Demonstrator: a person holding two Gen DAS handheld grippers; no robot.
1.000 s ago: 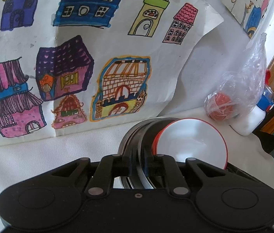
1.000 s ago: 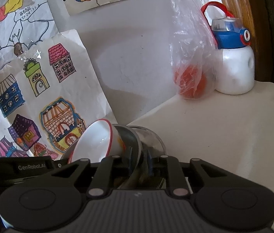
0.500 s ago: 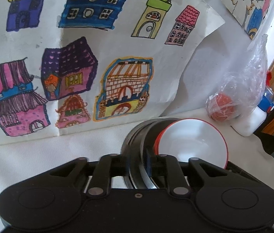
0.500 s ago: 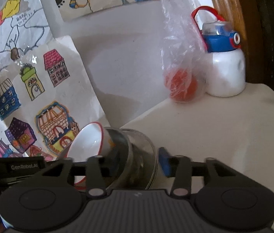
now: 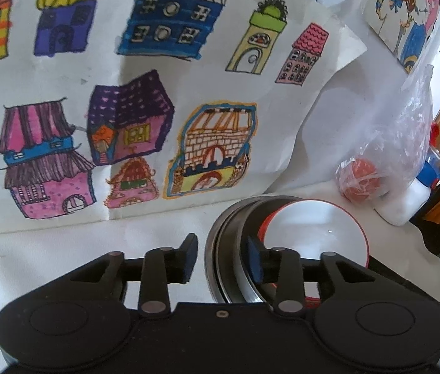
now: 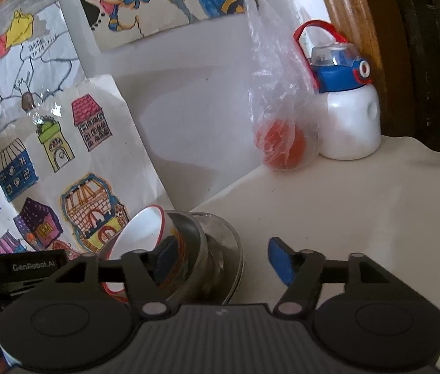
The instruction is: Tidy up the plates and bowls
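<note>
table holds the nested stack, tilted on edge, white bowl innermost. release step: left tongs and right tongs both opening, rims between pads, no clamp. next: back out clear without tipping the stack.

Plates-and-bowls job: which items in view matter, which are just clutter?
Job:
- white bowl with red rim
- glass bowl nested with it, tipped on edge
- left gripper, right gripper, jaws opening around the stack

Clutter:
- plastic bag with orange ball
- white bottle
- house drawing
</note>
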